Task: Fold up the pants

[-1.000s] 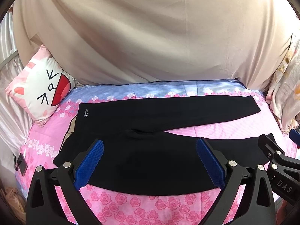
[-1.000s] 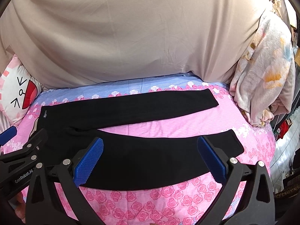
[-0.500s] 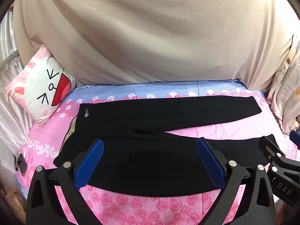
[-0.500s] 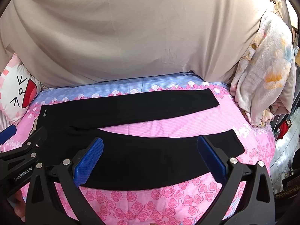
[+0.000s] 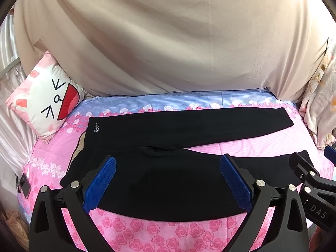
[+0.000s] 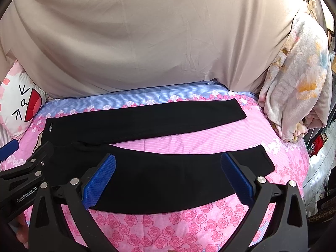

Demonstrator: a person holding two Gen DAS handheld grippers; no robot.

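Black pants (image 5: pixel 168 130) lie flat on the pink floral bedsheet (image 5: pixel 159 231), waistband to the left, both legs spread out to the right; they also show in the right wrist view (image 6: pixel 147 124). My left gripper (image 5: pixel 168 180) is open and empty, held above the hip part of the near leg. My right gripper (image 6: pixel 168 180) is open and empty, held above the near leg toward its cuff (image 6: pixel 264 159). Each gripper shows at the edge of the other's view.
A rabbit-face pillow (image 5: pixel 46 103) leans at the back left. A beige sheet (image 5: pixel 168 42) hangs behind the bed. A floral blanket (image 6: pixel 298 79) is heaped at the right. A dark phone (image 5: pixel 24 185) lies at the bed's left edge. The bed drops off at the right.
Both grippers have drifted very slightly; the pants have not moved and both grippers stay open.
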